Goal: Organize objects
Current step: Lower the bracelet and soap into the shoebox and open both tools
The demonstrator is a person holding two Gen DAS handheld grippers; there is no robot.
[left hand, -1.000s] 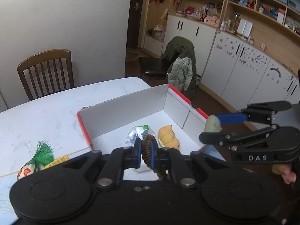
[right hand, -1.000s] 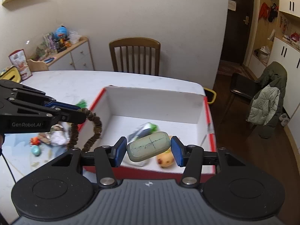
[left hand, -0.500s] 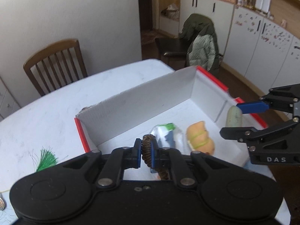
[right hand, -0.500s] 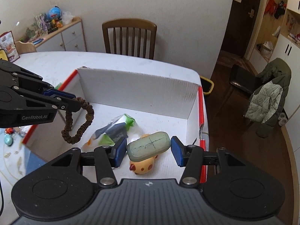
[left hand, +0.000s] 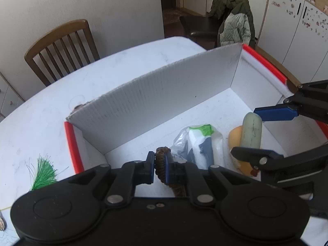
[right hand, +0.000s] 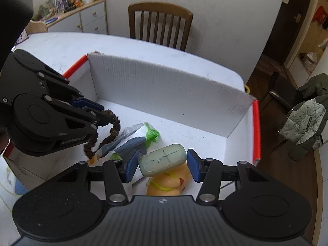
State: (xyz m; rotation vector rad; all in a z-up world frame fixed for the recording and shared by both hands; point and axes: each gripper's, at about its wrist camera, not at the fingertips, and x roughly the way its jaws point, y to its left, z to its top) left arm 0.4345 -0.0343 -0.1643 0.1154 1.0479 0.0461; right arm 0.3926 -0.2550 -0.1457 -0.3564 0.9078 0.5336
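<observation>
Drop-off step: scrunchie [left hand: 162, 164] clamped in left gripper [left hand: 159, 165], soap [right hand: 164, 160] pinched in right gripper [right hand: 163, 165], both held over the box [right hand: 164, 90] mid-frame, release probably needed next

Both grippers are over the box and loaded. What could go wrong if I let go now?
The green soap bar hangs right above the rubber duck, so it may bounce off rather than settle. The hair tie in the left gripper dangles over the plastic packet and could snag on it.

A pale green bar [right hand: 163, 157] marked with a dark cross is seen above a yellow duck [right hand: 170, 183]; the box [right hand: 155, 86] is white, red-edged.
</observation>
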